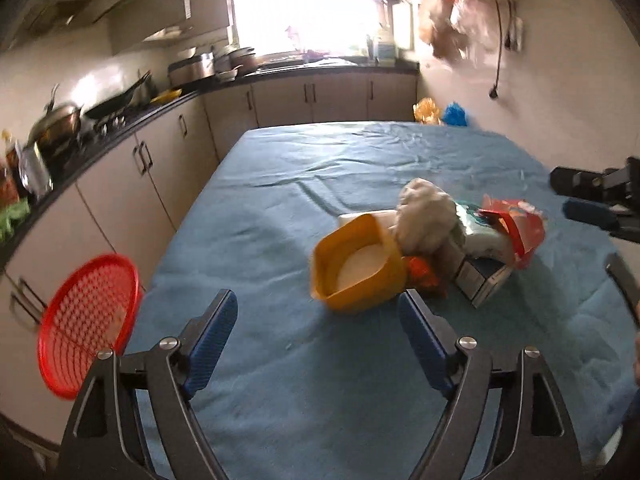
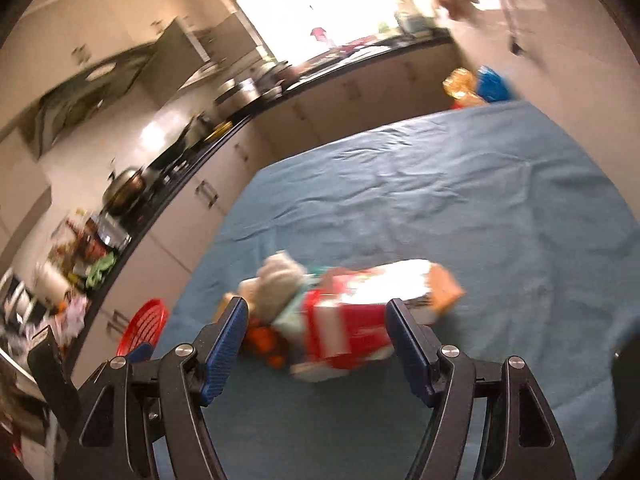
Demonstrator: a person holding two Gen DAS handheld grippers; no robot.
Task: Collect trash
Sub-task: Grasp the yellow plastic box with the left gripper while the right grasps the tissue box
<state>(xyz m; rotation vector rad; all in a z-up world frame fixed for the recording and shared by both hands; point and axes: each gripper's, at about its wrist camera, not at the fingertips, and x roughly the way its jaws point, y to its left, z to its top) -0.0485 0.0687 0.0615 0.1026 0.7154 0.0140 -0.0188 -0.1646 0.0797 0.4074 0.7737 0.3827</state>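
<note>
A pile of trash lies on the blue-covered table (image 1: pixel 360 380). It holds a yellow tub (image 1: pixel 356 264) on its side, a crumpled grey-white wad (image 1: pixel 426 216), an orange wrapper (image 1: pixel 426 276), a red packet (image 1: pixel 516 228) and a white and dark carton (image 1: pixel 482 280). My left gripper (image 1: pixel 316 316) is open and empty, just short of the tub. My right gripper (image 2: pixel 316 320) is open, its tips either side of the red packet (image 2: pixel 344 328), which is blurred. The right gripper also shows at the right edge of the left wrist view (image 1: pixel 592 200).
A red mesh basket (image 1: pixel 86 324) hangs off the table's left edge; it also shows in the right wrist view (image 2: pixel 146 326). Kitchen counters with pots (image 1: pixel 60 128) run along the left and back. Orange and blue bags (image 1: pixel 440 112) lie beyond the far corner.
</note>
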